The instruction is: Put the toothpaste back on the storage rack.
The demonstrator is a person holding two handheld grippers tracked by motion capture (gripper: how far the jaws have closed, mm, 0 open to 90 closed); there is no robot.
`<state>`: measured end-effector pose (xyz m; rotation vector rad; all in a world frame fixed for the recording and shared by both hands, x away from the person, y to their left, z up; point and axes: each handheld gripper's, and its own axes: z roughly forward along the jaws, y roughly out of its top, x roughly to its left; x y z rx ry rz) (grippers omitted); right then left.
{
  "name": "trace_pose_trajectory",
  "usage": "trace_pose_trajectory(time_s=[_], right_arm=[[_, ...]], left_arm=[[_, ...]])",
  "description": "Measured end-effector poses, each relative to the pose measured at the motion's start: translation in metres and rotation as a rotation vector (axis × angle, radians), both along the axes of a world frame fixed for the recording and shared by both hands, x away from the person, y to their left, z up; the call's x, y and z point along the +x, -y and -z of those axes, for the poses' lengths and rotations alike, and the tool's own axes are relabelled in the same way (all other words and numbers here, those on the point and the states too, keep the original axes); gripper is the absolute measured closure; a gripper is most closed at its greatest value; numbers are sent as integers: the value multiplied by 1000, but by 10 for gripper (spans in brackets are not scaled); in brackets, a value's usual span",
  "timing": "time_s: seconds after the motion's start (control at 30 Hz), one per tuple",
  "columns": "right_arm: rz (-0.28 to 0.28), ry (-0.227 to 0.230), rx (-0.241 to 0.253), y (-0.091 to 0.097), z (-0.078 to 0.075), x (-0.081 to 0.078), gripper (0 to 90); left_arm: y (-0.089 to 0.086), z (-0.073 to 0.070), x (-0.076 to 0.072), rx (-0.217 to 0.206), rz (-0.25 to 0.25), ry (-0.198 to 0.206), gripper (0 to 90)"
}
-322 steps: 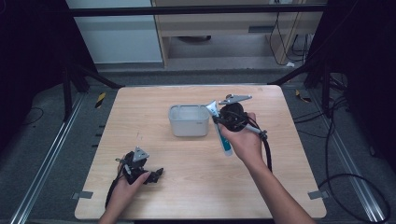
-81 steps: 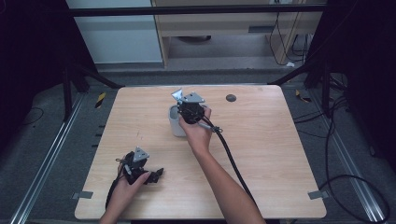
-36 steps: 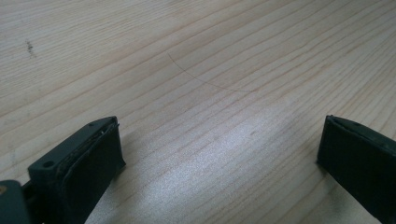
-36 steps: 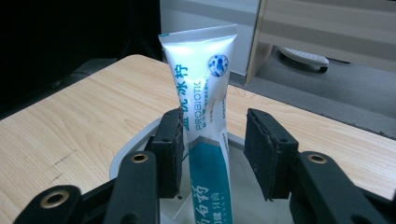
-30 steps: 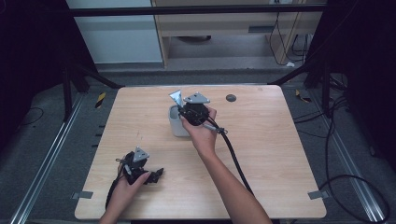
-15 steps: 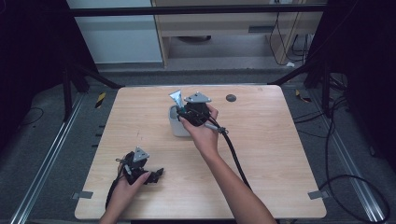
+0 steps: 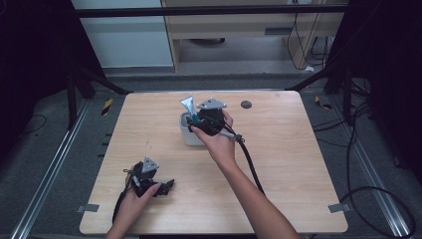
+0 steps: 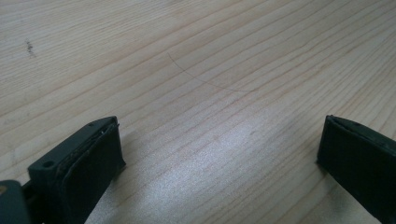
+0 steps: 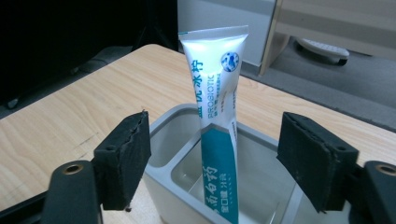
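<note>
**Tube standing in the holder, both grippers wide open**

Up at the far middle of the wooden surface [image 7: 278, 164], the right gripper [image 7: 195, 124] hangs right over a small grey holder [image 7: 188, 135], the person's right hand [image 7: 219, 142] wrapped around its body and the black cable [image 7: 251, 167] trailing back along the forearm. From the right gripper view, the jaws are spread wide, one either side of the holder, and they grip nothing. Between them stands a toothpaste tube [image 9: 217, 116], white at the top and teal lower down, crimped end up, leaning a touch. Its lower end sits inside the holder's [image 9: 261, 196] nearer compartment, against the divider; there is clear air between the tube and each pad.

Down at the near left corner, the left gripper [image 7: 164, 186] lies low on the surface in the left hand [image 7: 134, 199], grey three-cornered plate [image 7: 148, 165] on top. The left gripper view shows its jaws far apart over bare wood grain, nothing between them.

A small dark round object [image 7: 246, 104] sits alone near the far edge, well apart from the holder.
</note>
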<state>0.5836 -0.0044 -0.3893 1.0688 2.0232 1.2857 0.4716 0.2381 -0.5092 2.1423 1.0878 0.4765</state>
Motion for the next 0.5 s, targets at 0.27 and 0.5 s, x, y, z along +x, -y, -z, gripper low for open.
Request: trace_pose_trajectory(time_s=[0.27, 0.5], right_arm=[[-25, -31, -11, 7, -7, -4, 156], [-34, -52, -34, 14, -11, -6, 119]], left_arm=[[0, 0, 0, 0, 0, 0, 0], [0, 0, 0, 0, 0, 0, 0]])
